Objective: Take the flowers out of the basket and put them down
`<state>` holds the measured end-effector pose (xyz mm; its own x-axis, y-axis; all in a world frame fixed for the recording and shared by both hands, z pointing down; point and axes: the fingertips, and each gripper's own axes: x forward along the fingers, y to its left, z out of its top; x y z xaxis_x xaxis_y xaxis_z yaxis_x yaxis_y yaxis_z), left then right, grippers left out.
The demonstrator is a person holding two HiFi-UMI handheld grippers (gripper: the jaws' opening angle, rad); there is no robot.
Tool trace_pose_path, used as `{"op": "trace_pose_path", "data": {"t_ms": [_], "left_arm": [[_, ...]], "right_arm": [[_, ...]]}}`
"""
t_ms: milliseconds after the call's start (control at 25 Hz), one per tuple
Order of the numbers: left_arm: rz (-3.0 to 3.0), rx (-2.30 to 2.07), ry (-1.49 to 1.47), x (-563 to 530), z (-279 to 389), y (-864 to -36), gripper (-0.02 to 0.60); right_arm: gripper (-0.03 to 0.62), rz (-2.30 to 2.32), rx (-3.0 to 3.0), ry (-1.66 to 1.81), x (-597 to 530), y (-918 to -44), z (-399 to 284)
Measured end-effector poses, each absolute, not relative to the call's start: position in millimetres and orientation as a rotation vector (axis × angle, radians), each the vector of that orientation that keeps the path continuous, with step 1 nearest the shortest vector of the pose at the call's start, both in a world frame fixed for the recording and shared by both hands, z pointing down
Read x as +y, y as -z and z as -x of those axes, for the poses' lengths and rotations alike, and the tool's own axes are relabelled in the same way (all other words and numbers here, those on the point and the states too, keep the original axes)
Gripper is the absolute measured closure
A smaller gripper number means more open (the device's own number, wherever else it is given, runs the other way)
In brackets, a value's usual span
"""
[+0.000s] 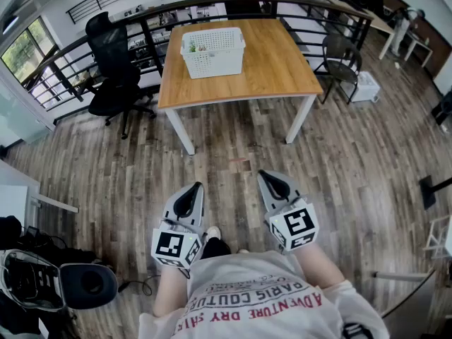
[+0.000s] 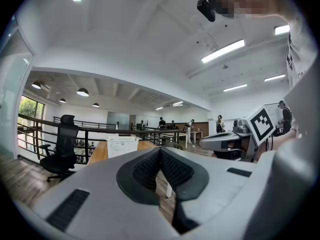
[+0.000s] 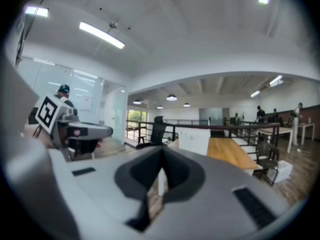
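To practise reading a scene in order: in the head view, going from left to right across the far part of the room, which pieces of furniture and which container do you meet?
Black office chair → white basket, standing on the wooden table → dark chair.

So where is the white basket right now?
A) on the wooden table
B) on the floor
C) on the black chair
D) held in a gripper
A: the white basket stands on the wooden table, near its far edge, with nothing holding it.
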<state>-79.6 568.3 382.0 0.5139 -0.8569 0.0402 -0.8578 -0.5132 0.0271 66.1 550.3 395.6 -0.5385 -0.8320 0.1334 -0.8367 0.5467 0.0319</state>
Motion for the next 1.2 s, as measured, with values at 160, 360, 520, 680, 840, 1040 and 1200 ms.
{"op": "trace_pose_path", "data": {"t_ms": [160,360,520,680,840,1040,1200], "left_arm": [[-2.715,-1.517,-0.022,567.2,76.4,-376.0,0.555],[-2.699,-1.500,-0.014,566.8,73.2,-378.2,0.555],[-2.690,-1.484,-0.024,569.3,64.5,-384.2,0.555],[-2.681,-1.476,-0.047,568.2,61.6,-387.5,0.555],[-2.666,-1.469,-0.050,558.4,69.3,-386.3,0.555],[-2.655,-1.460,-0.054,536.2,77.2,-405.2,0.555],[-2.682,-1.427,-0.057,498.8,79.8,-409.9,0.555]], "right_arm": [[0.566,-1.431,-2.637,-0.059,549.4,-394.0,-66.1],[0.566,-1.414,-2.641,-0.081,551.7,-397.1,-65.6],[0.566,-1.410,-2.659,-0.153,557.1,-402.6,-73.0],[0.565,-1.444,-2.628,-0.190,553.6,-409.8,-82.1],[0.565,-1.456,-2.610,-0.217,540.8,-410.1,-78.6],[0.565,-1.458,-2.596,-0.210,522.3,-427.3,-70.2],[0.565,-1.476,-2.565,-0.210,487.8,-434.6,-66.8]]}}
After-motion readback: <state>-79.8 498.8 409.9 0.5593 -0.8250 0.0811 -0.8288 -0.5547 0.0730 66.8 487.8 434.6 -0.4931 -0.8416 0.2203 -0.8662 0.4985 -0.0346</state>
